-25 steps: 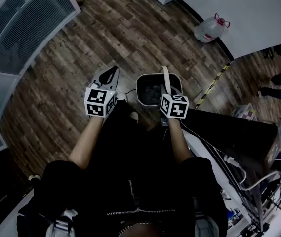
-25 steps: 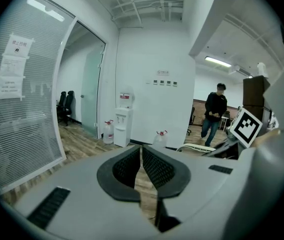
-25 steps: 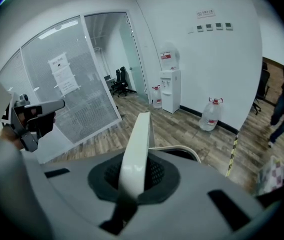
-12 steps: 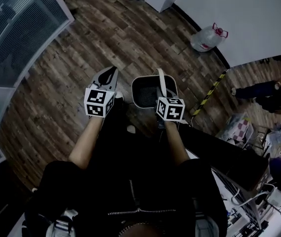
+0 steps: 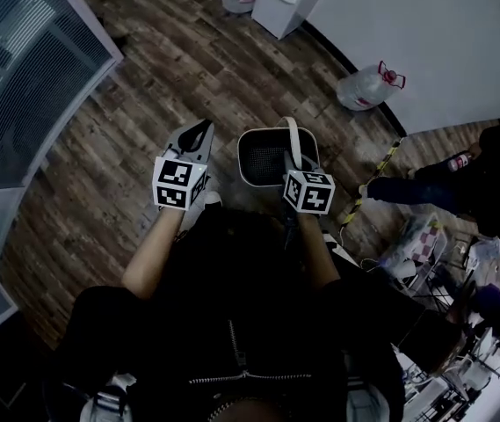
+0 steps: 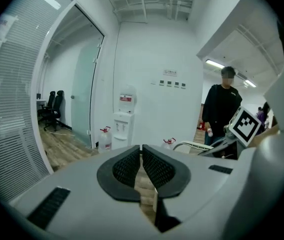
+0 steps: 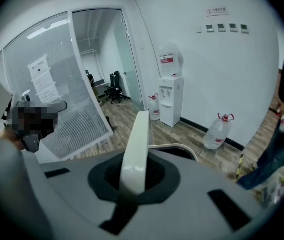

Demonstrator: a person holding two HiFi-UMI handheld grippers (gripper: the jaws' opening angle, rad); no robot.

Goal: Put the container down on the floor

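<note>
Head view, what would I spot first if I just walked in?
Probably the dark mesh container in the middle, held by its pale handle, which the right tool pinches. Beside it, the left tool is shut on nothing. A big water bottle sits by the white wall at the upper right.

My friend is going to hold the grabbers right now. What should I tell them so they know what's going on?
The left gripper has its jaws together, with nothing in them.
The right gripper is shut on the white curved handle of the dark mesh container with a pale rim.
The container hangs from that handle in front of the person, over the brown wooden plank floor. It does not look set down yet.
Done: the container is picked up and held.
Left to do: lower it onto a bare patch of floor, open the right jaws, then pull the gripper away.
</note>
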